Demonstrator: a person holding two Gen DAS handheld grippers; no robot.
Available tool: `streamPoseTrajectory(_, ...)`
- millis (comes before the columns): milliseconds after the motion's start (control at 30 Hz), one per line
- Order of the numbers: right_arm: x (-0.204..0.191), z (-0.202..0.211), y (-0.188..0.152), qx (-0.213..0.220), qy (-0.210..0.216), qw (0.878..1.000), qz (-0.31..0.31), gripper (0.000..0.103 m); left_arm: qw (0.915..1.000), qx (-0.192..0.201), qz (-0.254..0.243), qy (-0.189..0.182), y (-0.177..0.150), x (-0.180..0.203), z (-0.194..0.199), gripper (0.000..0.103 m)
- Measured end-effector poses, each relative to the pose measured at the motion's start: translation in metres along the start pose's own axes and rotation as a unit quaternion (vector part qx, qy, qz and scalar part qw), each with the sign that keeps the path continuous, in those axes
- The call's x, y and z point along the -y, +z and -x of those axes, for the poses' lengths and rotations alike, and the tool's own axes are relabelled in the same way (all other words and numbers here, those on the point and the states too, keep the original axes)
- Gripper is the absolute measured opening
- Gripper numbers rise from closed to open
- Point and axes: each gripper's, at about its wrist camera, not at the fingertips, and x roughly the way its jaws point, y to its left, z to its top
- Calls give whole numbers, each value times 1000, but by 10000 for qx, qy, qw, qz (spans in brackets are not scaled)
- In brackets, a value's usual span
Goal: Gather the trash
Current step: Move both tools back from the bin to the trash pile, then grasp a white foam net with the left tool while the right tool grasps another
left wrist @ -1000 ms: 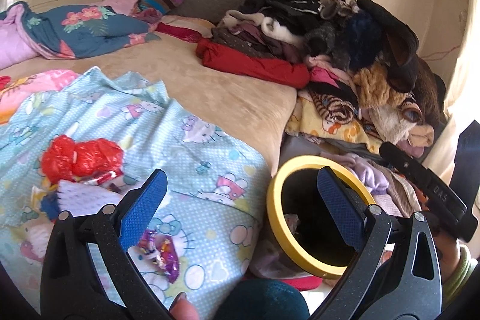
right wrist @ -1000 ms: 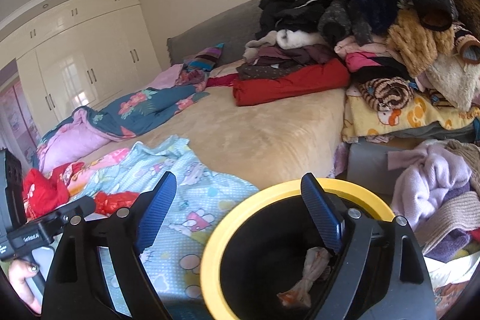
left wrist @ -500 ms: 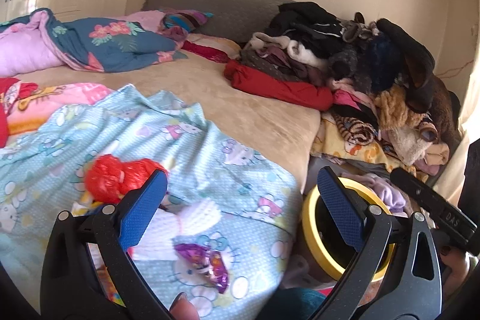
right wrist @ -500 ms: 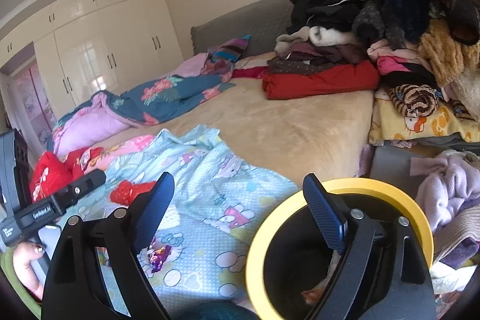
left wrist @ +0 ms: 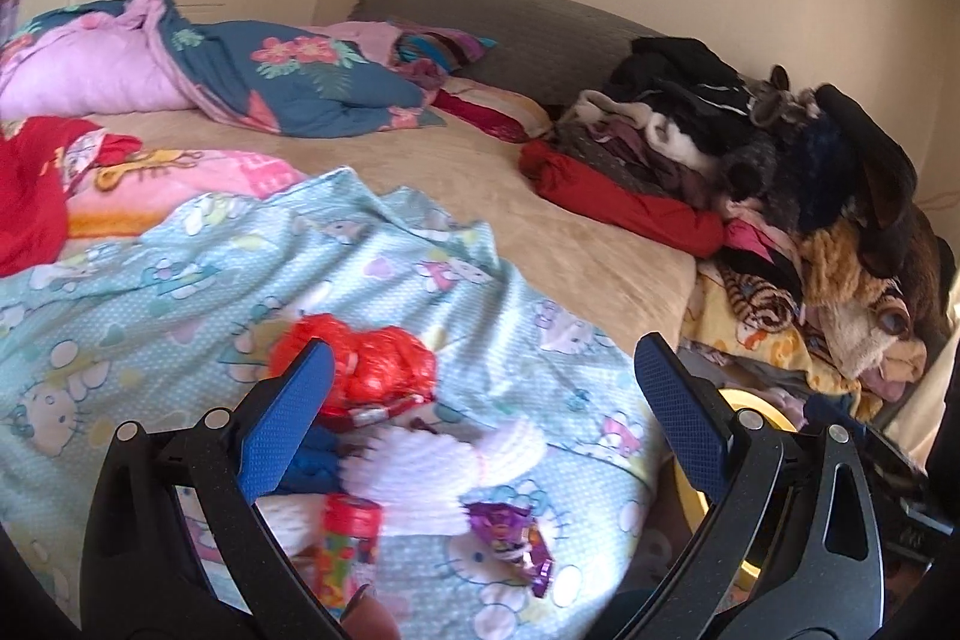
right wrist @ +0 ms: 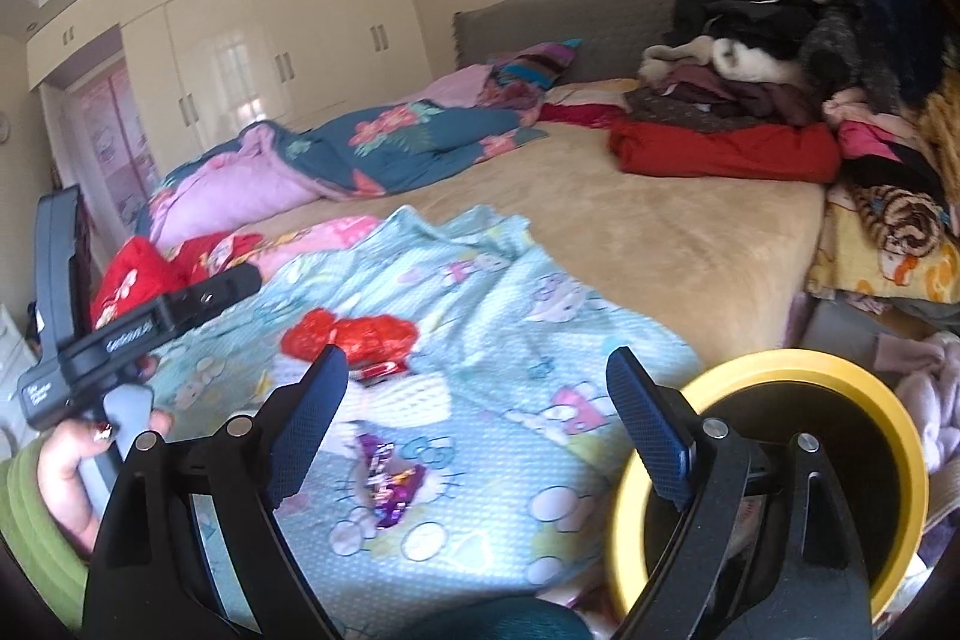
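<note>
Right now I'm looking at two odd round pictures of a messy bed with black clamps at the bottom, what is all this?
A person holds a hand-held gripper in each hand, with a fisheye camera on each. One picture looks along the left hand-held gripper, the other along the right hand-held gripper. Both stand open and hold nothing. On the light blue cartoon blanket lie a crumpled red bag and a purple wrapper. The yellow-rimmed bin stands beside the bed.

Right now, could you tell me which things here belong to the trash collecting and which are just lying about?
For the job:
purple wrapper
red crumpled bag
yellow-rimmed bin

Lying about:
Hello Kitty sheet
floral quilt
clothes pile
</note>
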Motion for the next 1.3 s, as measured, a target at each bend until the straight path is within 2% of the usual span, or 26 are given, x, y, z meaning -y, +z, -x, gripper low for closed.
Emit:
streamPoseTrajectory(300,-41,-26,-4,-284,348,9982,397,85,9992,94,277,288,7,-36,5,92)
streamPoseTrajectory(600,-72,-52,-6,-567,599,9925,901,85,9969,3,558,547,7,-74,8,92)
streamPoseTrajectory(967,-94,-94,-10,-1014,772,9821,1389,85,9942,-435,683,702,-15,-114,8,92)
streamPoseTrajectory(1133,-99,-113,-14,-1210,793,9776,1531,85,9934,-685,671,635,-28,-129,10,92)
streamPoseTrajectory(1167,-100,-117,-14,-1236,806,9765,1568,85,9933,-719,672,604,-29,-130,9,91)
streamPoseTrajectory(1300,-106,-135,-15,-1348,809,9720,1748,85,9915,-975,789,349,-40,-140,7,76)
